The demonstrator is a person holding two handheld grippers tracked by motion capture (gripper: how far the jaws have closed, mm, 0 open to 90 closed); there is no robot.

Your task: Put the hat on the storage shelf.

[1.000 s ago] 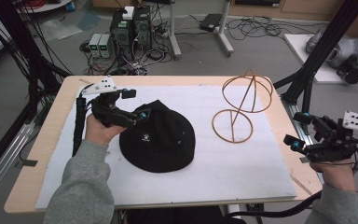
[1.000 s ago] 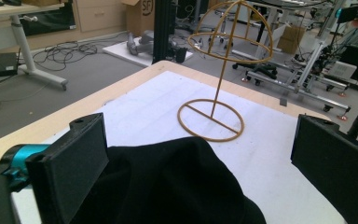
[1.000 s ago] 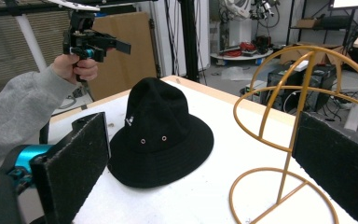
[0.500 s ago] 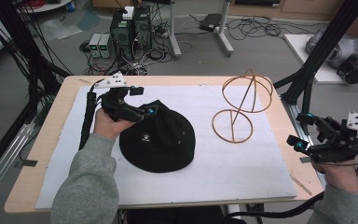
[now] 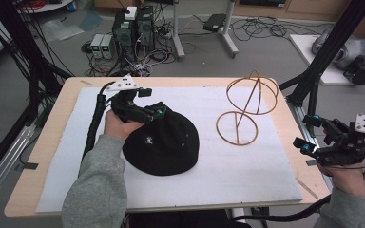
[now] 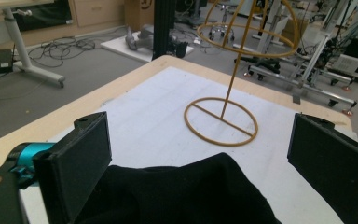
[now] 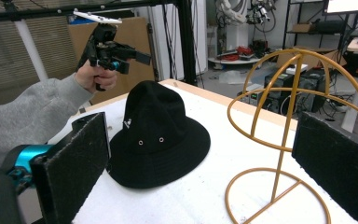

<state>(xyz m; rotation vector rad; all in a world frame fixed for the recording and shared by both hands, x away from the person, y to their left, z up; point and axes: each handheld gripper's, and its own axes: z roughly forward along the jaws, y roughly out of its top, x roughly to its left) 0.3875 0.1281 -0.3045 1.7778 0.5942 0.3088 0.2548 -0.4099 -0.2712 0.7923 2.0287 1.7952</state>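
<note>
Left gripper (image 5: 147, 107) over black bucket hat (image 5: 164, 142), fingers spread.
Hat rests crown-up on desk (image 5: 52, 156), wire hat stand (image 5: 244, 111) at its 2 o'clock; right gripper (image 5: 309, 135) fingers spread, well apart.

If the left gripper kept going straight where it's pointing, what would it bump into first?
Probably the black hat: its crown sits just below and between the open jaws of the left gripper. If the gripper passed above the hat, the gold wire stand comes next, though depth is hard to judge.
</note>
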